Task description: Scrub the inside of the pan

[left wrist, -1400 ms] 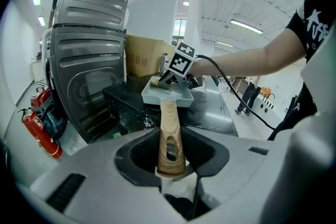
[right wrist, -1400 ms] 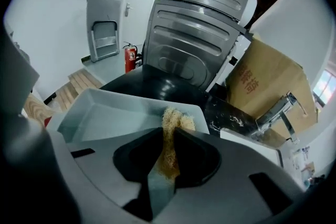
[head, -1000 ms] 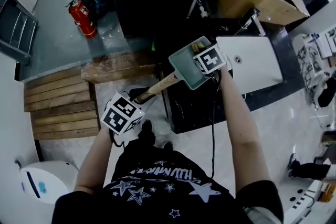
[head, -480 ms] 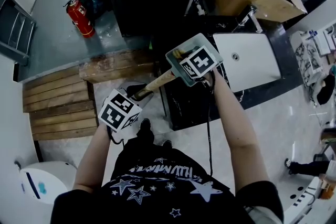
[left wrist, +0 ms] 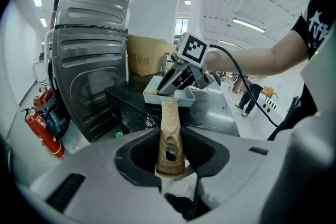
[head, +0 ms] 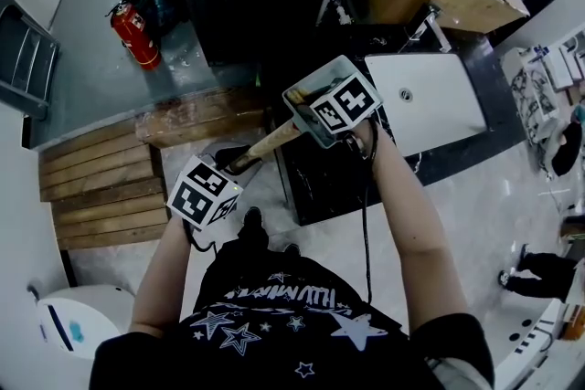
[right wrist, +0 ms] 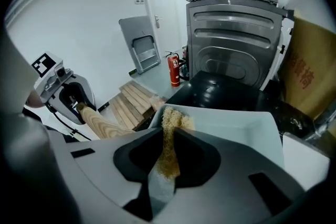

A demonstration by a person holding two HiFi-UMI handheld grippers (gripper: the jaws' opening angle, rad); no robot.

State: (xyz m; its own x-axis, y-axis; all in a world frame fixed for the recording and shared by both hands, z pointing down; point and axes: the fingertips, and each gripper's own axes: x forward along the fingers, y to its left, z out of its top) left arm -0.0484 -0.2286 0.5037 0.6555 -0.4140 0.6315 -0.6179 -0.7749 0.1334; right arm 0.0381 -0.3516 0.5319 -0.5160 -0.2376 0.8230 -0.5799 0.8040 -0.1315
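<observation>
Above the edge of a black surface [head: 320,187], the left tool [left wrist: 170,152] is clenched on the wooden handle [head: 267,144] of a pale rectangular pan [right wrist: 236,123], held in the air. The right tool [right wrist: 167,157] grips a tan scrub pad [right wrist: 170,126] that reaches into one corner of the pan.

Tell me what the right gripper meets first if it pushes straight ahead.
Likely the inside of the pan: the right gripper, shut on a scrub pad, points into it, pad leading.
</observation>
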